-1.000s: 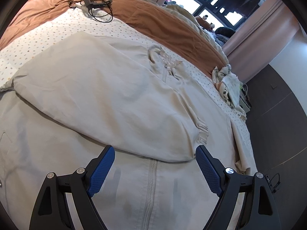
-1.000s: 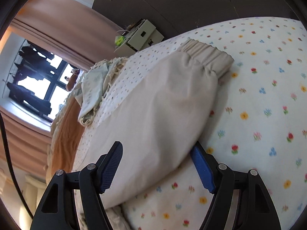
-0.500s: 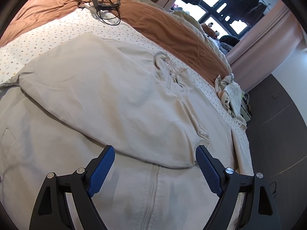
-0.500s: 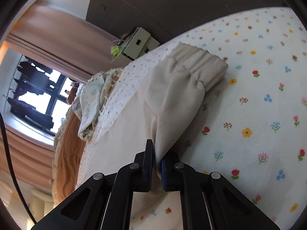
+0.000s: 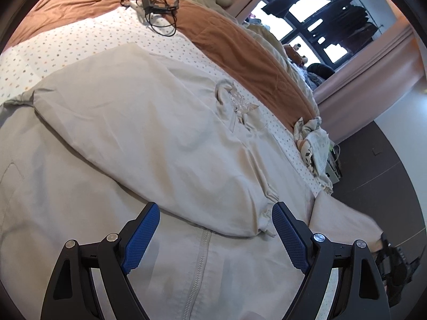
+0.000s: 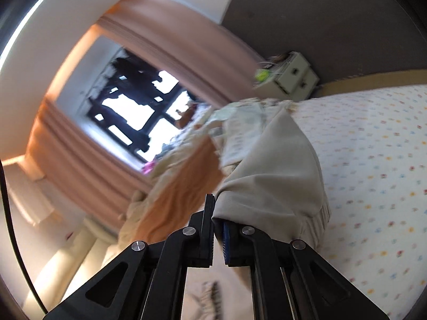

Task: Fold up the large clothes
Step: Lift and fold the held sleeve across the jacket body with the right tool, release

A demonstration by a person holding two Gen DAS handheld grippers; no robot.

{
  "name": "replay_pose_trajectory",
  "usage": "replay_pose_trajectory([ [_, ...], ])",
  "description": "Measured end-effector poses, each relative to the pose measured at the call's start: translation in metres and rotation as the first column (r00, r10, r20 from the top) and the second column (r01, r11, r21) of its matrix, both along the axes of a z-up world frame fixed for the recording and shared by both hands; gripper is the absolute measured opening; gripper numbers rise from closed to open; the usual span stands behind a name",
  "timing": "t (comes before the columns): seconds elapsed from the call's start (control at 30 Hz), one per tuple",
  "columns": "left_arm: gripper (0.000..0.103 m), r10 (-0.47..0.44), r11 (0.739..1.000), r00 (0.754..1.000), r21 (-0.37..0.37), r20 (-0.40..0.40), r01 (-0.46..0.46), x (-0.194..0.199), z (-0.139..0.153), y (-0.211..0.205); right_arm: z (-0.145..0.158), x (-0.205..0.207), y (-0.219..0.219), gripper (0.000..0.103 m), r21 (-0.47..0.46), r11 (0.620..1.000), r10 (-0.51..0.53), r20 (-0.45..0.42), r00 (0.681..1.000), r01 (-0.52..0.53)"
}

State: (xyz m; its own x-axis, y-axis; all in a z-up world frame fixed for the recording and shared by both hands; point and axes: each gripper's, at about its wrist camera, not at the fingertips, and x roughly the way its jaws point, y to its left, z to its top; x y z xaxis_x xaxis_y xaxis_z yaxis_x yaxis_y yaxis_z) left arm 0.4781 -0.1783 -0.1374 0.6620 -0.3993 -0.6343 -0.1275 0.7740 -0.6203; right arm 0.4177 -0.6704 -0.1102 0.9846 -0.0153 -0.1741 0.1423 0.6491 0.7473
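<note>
A large beige zip jacket point(image 5: 133, 144) lies spread on the bed, one sleeve folded across its front, the cuff point(image 5: 267, 221) near the zipper point(image 5: 198, 269). My left gripper point(image 5: 216, 237) is open and empty, hovering just above the jacket's front. My right gripper point(image 6: 217, 218) is shut on the jacket's other sleeve point(image 6: 275, 176) and holds it lifted off the floral sheet point(image 6: 379, 160). That lifted sleeve point(image 5: 344, 221) and the right gripper point(image 5: 395, 264) also show at the right edge of the left wrist view.
A rust-brown blanket point(image 5: 240, 42) runs along the far side of the bed. A black device with cables point(image 5: 157, 2) lies on it. A crumpled patterned cloth point(image 5: 315, 144) sits at the bed's edge. A small white drawer unit point(image 6: 291, 77) stands by the dark wall.
My right gripper shut on the sleeve, then lifted and swung it up off the sheet. The left gripper stayed open and drifted slightly over the jacket.
</note>
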Motion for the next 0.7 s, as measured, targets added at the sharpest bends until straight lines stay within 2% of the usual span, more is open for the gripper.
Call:
replay_pose_trajectory([
  [0.1, 0.087, -0.007, 1.0, 1.0, -0.014, 0.022, 0.007, -0.001, 0.008, 0.004, 0.017, 0.01, 0.043, 0.007, -0.064, 0.996, 0.059, 0.009, 0.998, -0.059],
  [0.2, 0.087, 0.006, 1.0, 0.999, -0.016, 0.049, -0.005, -0.004, 0.015, 0.012, 0.027, 0.022, 0.079, 0.007, -0.089, 0.99, 0.114, 0.006, 0.993, -0.113],
  [0.3, 0.087, 0.032, 0.999, 0.997, -0.006, 0.069, -0.032, -0.007, 0.021, 0.025, 0.032, 0.032, 0.108, 0.007, -0.075, 0.984, 0.164, 0.013, 0.986, -0.162],
  [0.4, 0.087, 0.065, 0.998, 0.996, -0.031, 0.069, -0.063, -0.007, 0.023, 0.045, 0.033, 0.046, 0.134, 0.007, -0.061, 0.979, 0.197, 0.012, 0.98, -0.196],
  [0.53, 0.087, 0.137, 0.99, 0.988, -0.04, 0.07, -0.134, -0.009, 0.026, 0.073, 0.022, 0.065, 0.17, 0.007, -0.007, 0.966, 0.258, -0.01, 0.966, -0.258],
  [0.7, 0.087, 0.207, 0.977, 0.976, -0.078, 0.074, -0.201, -0.015, 0.029, 0.105, -0.013, 0.087, 0.208, 0.007, 0.093, 0.946, 0.319, -0.093, 0.943, -0.311],
])
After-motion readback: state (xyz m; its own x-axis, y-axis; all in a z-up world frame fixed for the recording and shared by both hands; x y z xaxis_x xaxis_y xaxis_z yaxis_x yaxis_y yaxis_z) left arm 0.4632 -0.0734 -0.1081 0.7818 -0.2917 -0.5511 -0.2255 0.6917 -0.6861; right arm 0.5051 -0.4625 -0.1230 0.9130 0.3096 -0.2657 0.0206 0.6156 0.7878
